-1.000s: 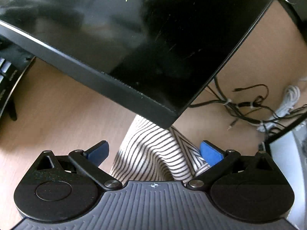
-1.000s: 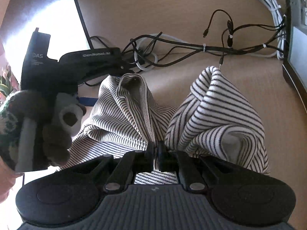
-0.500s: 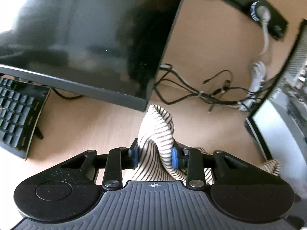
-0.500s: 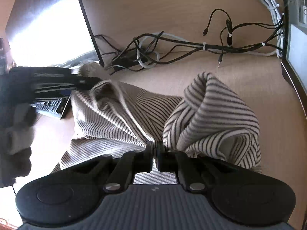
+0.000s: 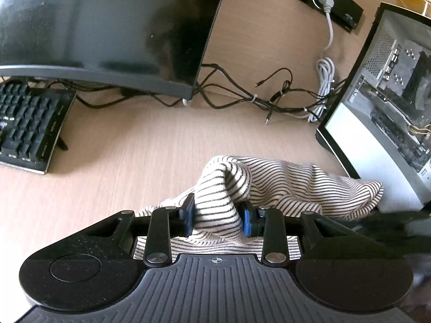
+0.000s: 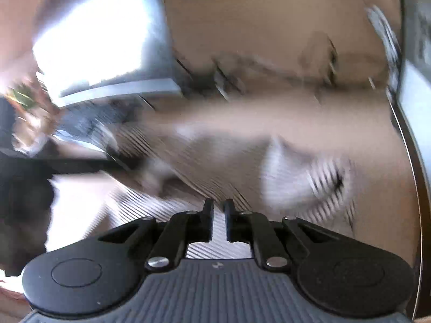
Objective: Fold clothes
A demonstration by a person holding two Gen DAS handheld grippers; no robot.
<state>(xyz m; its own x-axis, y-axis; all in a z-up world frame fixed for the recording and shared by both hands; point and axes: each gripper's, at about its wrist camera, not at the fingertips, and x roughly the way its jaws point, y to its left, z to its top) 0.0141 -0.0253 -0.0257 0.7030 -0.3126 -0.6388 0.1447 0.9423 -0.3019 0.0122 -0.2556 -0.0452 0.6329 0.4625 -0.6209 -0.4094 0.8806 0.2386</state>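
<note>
The left gripper is clenched on a bunched ridge of the striped garment, blue pads pressing the cloth from both sides. The rest of the garment trails away to that gripper's right across the worktop, ending close to the computer case. Ahead of it stand the monitor and a tangle of cables; the keyboard lies ahead and to its left.

The right gripper has just been opening: its jaws stand slightly apart with a narrow gap showing between them. Striped cloth lies under and ahead of it, but the right wrist view is badly smeared, so it probably has let go, though I cannot be sure no fold is caught at the tips.

The step looks like carrying one edge over to make a fold. To do it well, the left grip should stay firm and travel low and level, so the cloth lays over itself without dragging the lower layer. The right gripper would best clear the fabric fully, then take a fresh hold on a matching corner. The carried edge should stay short of the cables ahead.
</note>
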